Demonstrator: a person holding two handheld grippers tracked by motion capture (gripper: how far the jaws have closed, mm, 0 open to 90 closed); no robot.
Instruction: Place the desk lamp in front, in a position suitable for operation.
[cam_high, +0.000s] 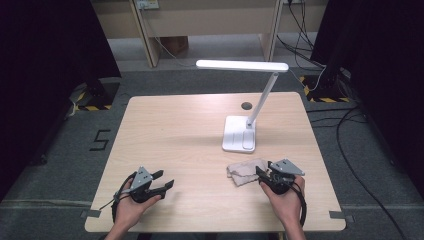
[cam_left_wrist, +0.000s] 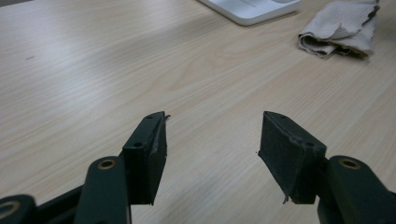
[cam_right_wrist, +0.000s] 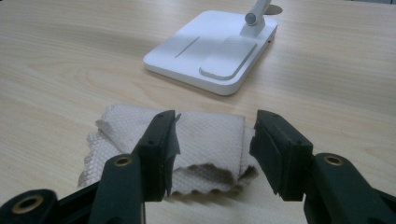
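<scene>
My right tongs (cam_high: 262, 174) sit at approx 5 o'clock on the pale wood-grain worktop (cam_high: 190, 130), jaws wide apart w/ nothing clamped. The crumpled beige paper towel (cam_high: 245, 171) lies flat on the worktop just ahead of them, toward 11 o'clock from my right hand (cam_high: 286, 200). In the right gripper view the right tongs (cam_right_wrist: 215, 140) frame the towel (cam_right_wrist: 205, 140): its near edge is level w/ the jaw tips, maybe slightly between them, but the pads aren't pressing on it. I can't tell for sure whether the left pad brushes the towel's fold; angle's too low.

The white flat-based desk lamp (cam_high: 239, 134) stands beyond the towel at approx 1 o'clock from worktop centre, its base near the towel but apart from it, light bar on and reaching toward 10 o'clock.

My left tongs (cam_high: 162, 181) are at approx 7 o'clock, well apart from the towel, jaws also spread, nothing in them. Left gripper view: left tongs (cam_left_wrist: 212, 144) over bare wood, towel (cam_left_wrist: 343, 25) far off at 1 o'clock, a corner of the lamp base (cam_left_wrist: 252, 7) at 12.
</scene>
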